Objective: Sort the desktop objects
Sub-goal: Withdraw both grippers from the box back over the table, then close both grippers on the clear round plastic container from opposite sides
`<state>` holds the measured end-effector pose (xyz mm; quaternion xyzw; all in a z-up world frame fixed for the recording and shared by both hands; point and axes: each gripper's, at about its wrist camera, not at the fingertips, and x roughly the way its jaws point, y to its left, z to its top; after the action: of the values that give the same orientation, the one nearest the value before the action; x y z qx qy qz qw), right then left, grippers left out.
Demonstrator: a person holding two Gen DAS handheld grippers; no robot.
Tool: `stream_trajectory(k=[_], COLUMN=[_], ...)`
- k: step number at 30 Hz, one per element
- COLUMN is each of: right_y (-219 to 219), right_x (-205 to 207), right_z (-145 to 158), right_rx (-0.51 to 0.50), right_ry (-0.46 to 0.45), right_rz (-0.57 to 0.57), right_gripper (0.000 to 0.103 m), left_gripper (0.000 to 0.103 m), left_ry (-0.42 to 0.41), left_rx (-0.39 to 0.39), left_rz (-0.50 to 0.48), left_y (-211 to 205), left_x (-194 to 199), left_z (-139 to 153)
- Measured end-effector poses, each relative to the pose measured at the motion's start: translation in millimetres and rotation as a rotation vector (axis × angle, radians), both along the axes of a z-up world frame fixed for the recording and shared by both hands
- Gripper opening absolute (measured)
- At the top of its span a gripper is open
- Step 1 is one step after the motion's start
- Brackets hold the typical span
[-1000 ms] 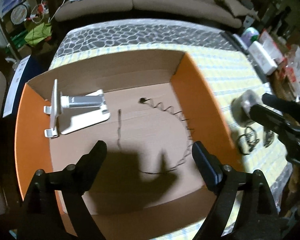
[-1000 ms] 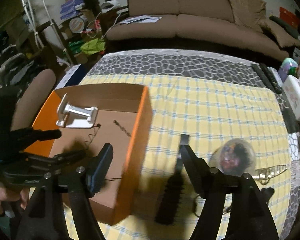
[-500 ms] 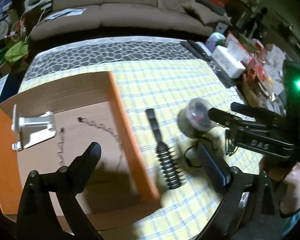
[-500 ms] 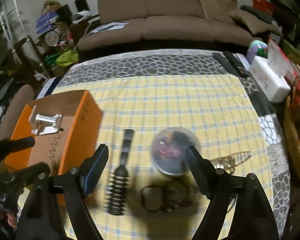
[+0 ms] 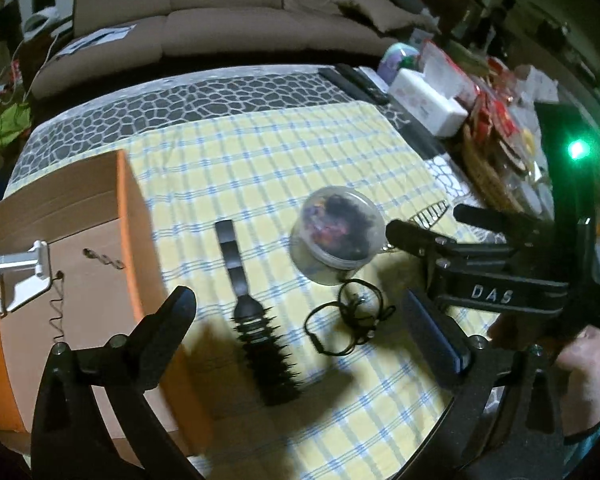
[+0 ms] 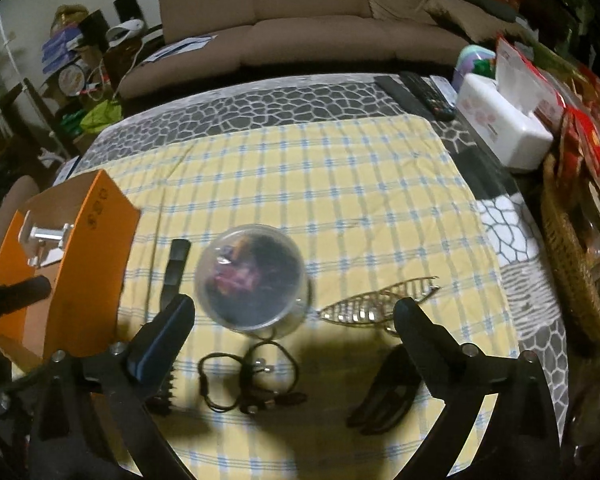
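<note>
Both views now off the box (image 5: 132,216) toward the hairbrush (image 5: 256,320), left gripper (image 5: 296,312) fingers wide, right gripper (image 6: 292,316) fingers opening, both empty

We see the left gripper (image 5: 300,320) angled downward, jaws spread wide, nothing between them; the right gripper (image 6: 296,312) is likewise pitched down, its jaws opening with no pad pressing on anything; a hand (image 5: 580,364) grips the right gripper's handle at frame edge.

Matt cardboard box (image 5: 80,216), soft checked cloth (image 6: 300,176), clear glossy plastic tub (image 6: 250,276), matt black plastic hairbrush (image 5: 256,320), shiny gold-metal clip (image 6: 376,300)
</note>
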<state>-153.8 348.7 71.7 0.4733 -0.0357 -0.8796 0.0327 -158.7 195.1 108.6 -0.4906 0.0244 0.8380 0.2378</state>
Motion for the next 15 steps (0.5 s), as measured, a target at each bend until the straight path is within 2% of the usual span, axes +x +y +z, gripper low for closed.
stream_trajectory(k=[15], right_y=[64.5], right_x=[5.3], right_z=[-12.0], right_rx=[-0.104], right_ry=[-0.009], right_rz=[-0.097], right_gripper=[0.101], left_gripper=[0.103], left_ry=[0.027], left_rx=[-0.087], left_rz=[-0.045], left_y=[61.4], left_x=[-14.8], left_z=[-43.3])
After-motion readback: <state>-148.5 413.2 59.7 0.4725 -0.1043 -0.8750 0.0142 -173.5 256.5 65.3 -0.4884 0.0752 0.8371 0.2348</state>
